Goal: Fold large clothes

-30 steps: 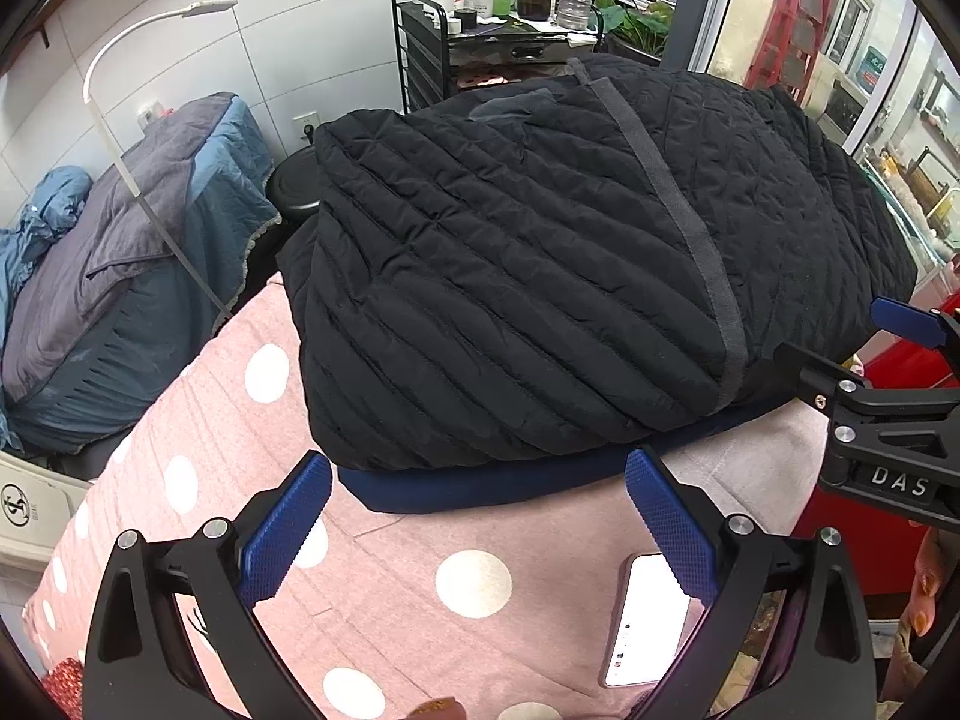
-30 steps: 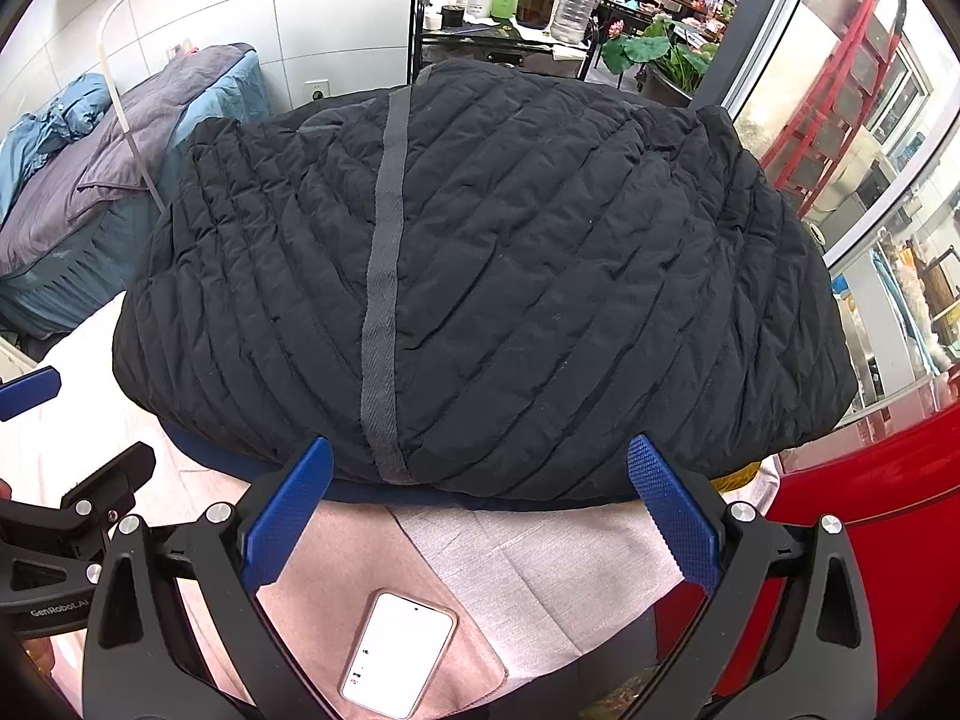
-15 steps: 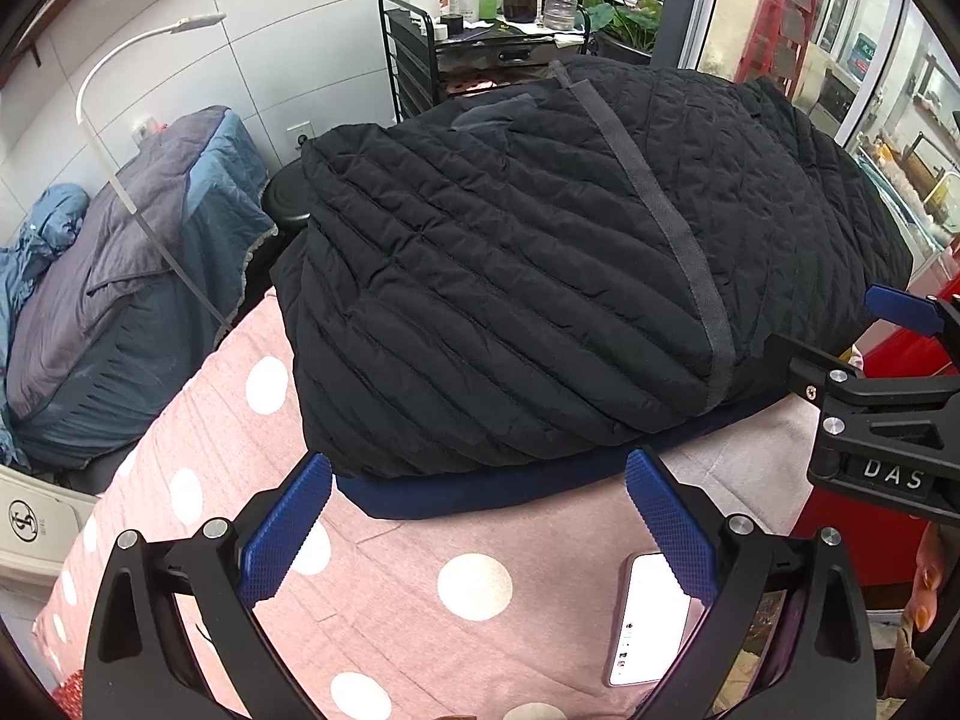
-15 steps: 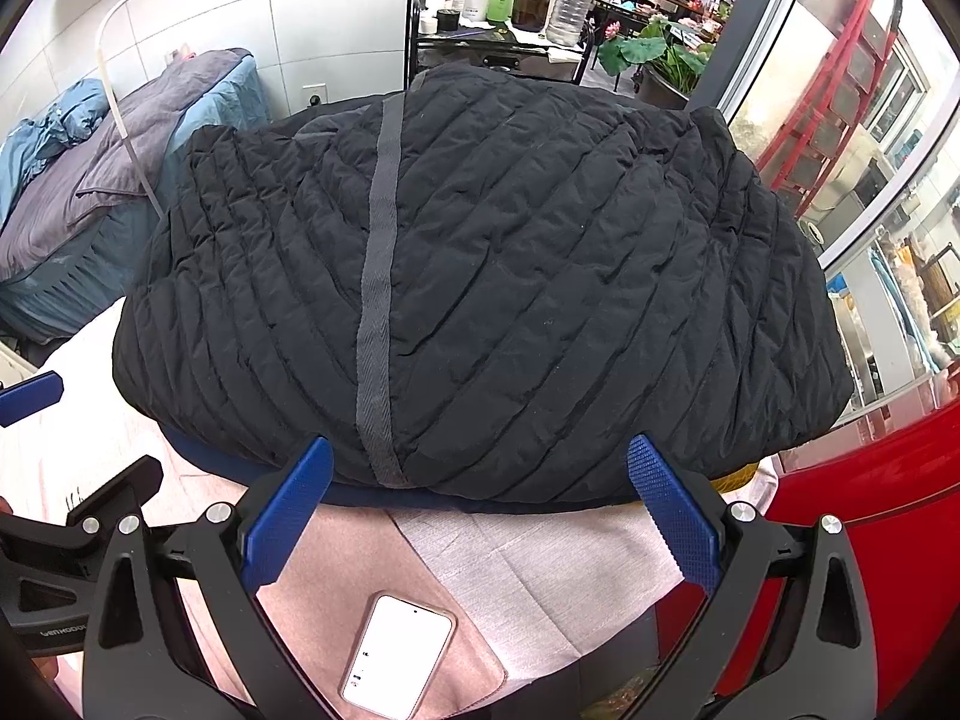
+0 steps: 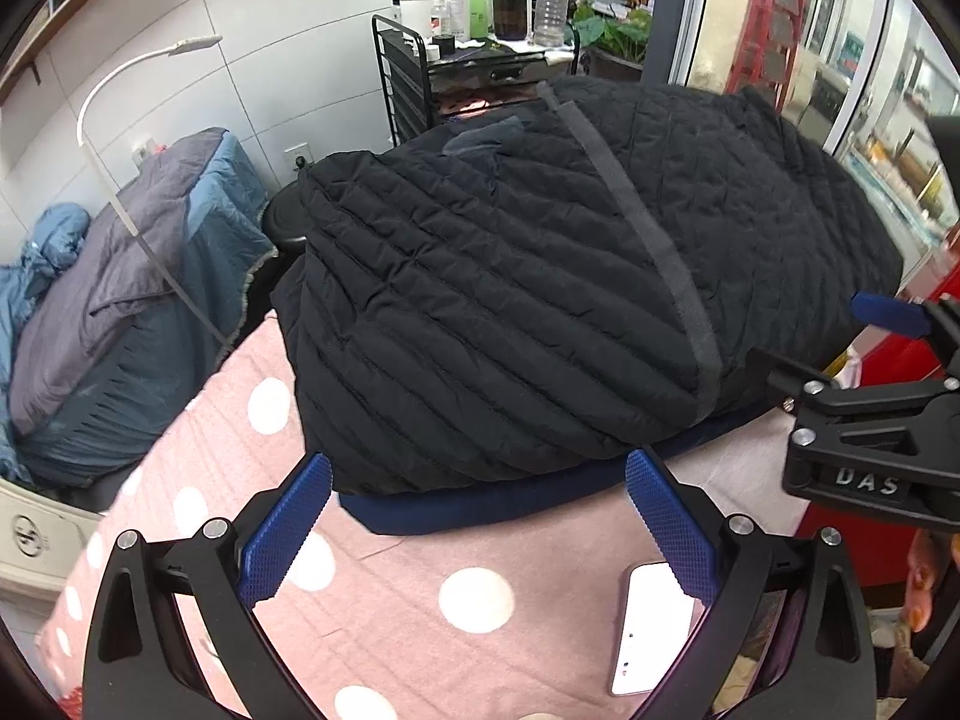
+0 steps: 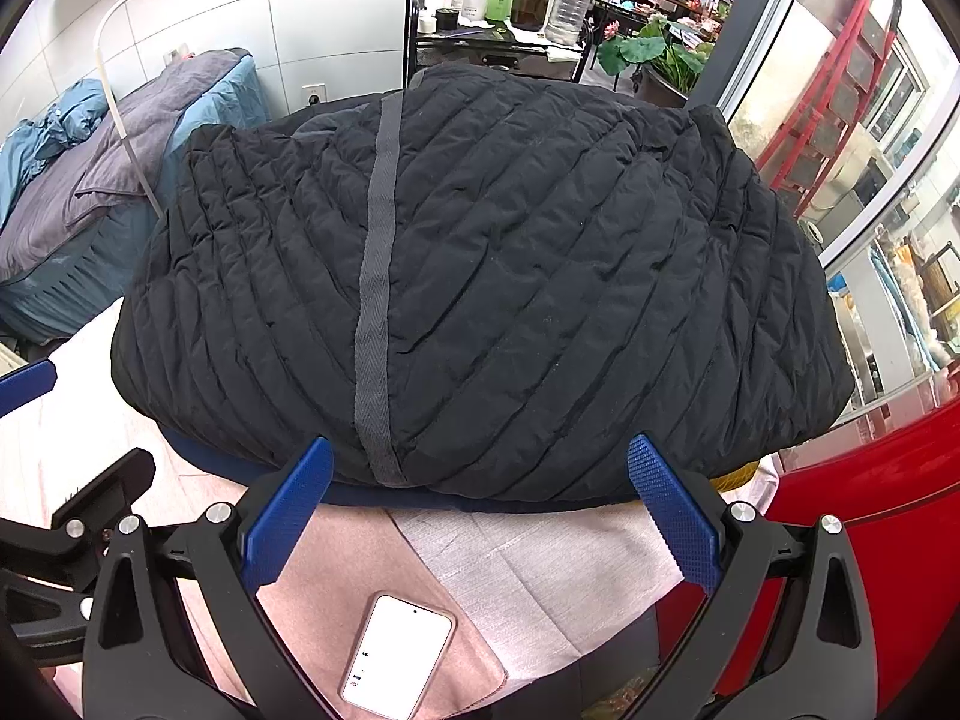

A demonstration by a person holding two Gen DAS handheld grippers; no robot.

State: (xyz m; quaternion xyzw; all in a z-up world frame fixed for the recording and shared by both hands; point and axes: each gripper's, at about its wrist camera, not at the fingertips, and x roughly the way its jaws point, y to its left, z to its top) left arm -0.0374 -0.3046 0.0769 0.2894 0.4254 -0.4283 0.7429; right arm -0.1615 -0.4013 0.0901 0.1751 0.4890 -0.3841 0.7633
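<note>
A black quilted jacket (image 5: pixel 540 276) lies in a folded bundle on the table, filling the middle of both views, with a grey strip (image 6: pixel 375 312) running down its top. Under it, a dark blue garment (image 5: pixel 480 513) shows only as a thin edge at the near side. The table has a pink cover with white dots (image 5: pixel 384 588) and a pale grey cloth (image 6: pixel 540 558) on the right part. The left gripper (image 5: pixel 477 531) is held low in front of the jacket, pointing toward 12 o'clock, its jaws spread wide and nothing between them; its blue pads (image 5: pixel 285 531) are just at the near edge of the bundle, and I cannot tell if they touch it. The right gripper (image 6: pixel 480 516) has the same pose further right, also wide open and empty, near the end of the grey strip. In the left view it appears at 3 o'clock, seen from the side. A white phone (image 6: pixel 399 660) lies on the cover at about 6 o'clock, between the right gripper's arms. A red surface (image 6: pixel 870 510) stands at 4 o'clock.
</note>
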